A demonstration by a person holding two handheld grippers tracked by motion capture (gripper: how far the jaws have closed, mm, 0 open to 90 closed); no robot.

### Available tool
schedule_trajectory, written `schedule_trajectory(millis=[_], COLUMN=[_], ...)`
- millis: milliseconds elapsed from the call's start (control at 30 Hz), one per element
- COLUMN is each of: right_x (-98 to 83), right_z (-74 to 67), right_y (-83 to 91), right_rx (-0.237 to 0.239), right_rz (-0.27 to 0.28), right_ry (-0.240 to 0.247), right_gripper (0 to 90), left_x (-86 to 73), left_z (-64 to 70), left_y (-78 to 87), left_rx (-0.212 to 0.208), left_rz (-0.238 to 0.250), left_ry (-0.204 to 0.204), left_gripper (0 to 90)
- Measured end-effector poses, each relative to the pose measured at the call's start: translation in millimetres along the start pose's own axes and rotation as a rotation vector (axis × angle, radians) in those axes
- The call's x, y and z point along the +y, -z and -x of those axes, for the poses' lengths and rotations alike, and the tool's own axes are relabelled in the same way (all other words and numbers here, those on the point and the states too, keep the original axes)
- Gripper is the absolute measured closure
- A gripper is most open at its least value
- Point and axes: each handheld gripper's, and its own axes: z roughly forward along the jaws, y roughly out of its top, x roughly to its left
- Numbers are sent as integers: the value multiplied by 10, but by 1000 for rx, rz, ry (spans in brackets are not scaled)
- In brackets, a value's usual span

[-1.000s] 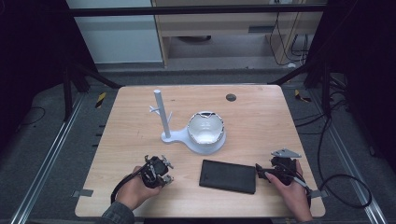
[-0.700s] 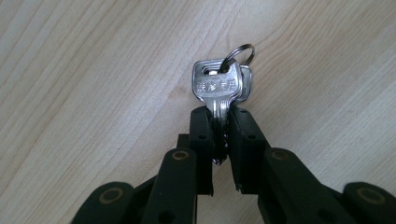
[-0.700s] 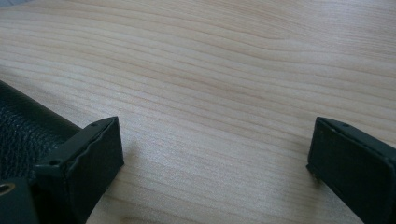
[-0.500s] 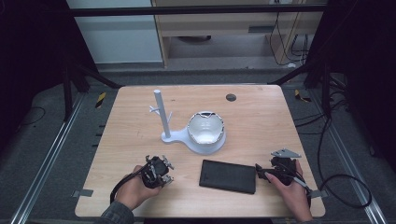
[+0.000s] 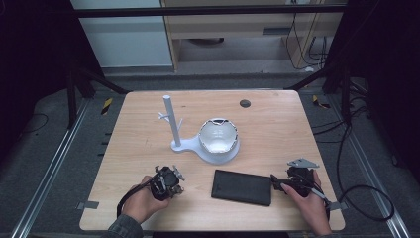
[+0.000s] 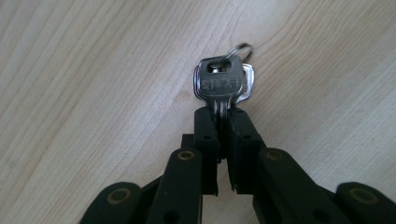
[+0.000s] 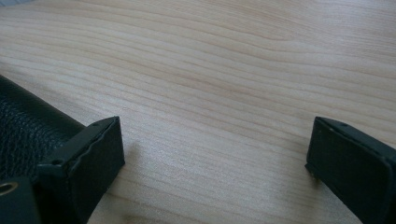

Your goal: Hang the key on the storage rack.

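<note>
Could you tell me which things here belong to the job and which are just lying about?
In play: keys clamped in left gripper; probably white key stand with its dish.
Idle, seemingly: black case beside open right gripper; dark disc.

Desk: pale wood, fine parallel grain in tan streaks, seen close in both gripper views.

Stand: plain white post and base, just past desk centre toward 11 o'clock. Bowl-like object on the base: white, with a thin dark line along its rim.

Case, toward 6 o'clock: black; its surface shows a pebbled leather-like texture.

Small disc, toward 12 o'clock: dark grey.

Keys: silver metal, with a silver ring.

Left claw: matt black, brass-coloured rivets. Right claw: matt black; grey plate on top.

Floor tape, toward 10 o'clock: yellow and black stripes.
</note>
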Motion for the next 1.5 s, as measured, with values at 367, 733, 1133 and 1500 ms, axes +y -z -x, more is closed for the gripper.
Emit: schedule_trajectory(millis=[367, 733, 1133, 1500], right_x=[0, 0, 12, 13], right_z=[-7, -1, 21, 23], right_y=[5, 1, -14, -15], right_rx=[7, 6, 20, 19], right_rz=[1, 1, -2, -5], right_ry=[-2, 5, 13, 16], right_gripper=[53, 51, 34, 31], left_x=[5, 125, 270, 374], left_z=[-47, -201, -425, -561], left_y=[92, 630, 1090, 1485], left_rx=[-24, 0, 41, 92], left_rz=[10, 48, 47, 76], left_ry=[8, -15, -22, -42], left_gripper=[876, 878, 878, 878])
